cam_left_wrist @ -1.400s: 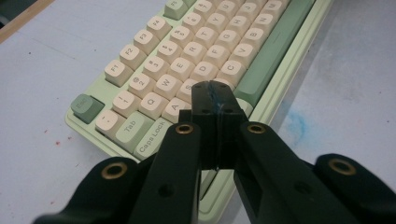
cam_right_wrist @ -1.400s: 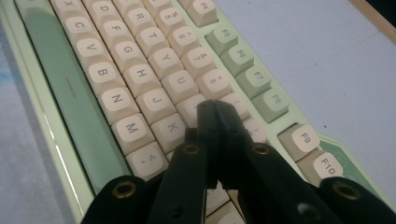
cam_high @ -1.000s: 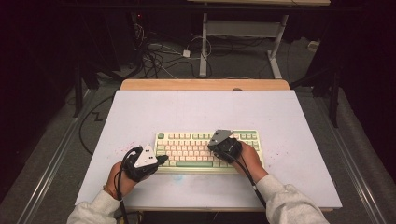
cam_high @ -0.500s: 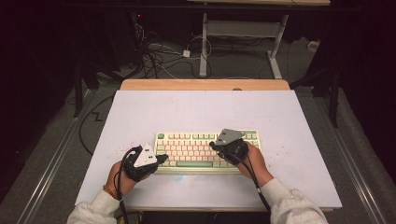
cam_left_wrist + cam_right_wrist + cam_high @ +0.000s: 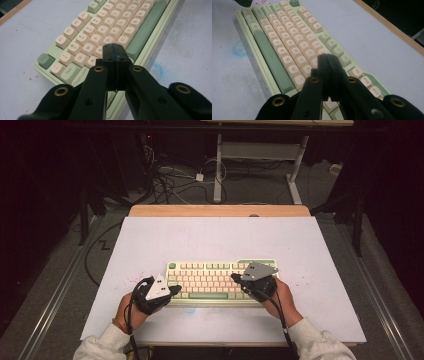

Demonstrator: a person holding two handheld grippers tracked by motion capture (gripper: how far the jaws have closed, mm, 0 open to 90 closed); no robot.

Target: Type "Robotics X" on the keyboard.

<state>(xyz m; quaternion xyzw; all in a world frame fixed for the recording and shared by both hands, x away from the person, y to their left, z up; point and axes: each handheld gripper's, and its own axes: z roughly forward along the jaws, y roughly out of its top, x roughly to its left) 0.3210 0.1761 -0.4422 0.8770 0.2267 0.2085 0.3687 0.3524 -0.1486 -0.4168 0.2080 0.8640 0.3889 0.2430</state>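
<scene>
Typing under way on keyboard (image 5: 222, 279): left gripper (image 5: 116, 51) at 8 o'clock, right gripper (image 5: 327, 60) at 4 o'clock, jaws closed, empty.

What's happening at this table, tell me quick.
A person works a green and cream keyboard on the white table with a claw in each hand. Both claws are shut, jaws pressed together. The left claw sits over the A and S keys, the right claw over keys toward the keyboard's right end, as if typing.
</scene>
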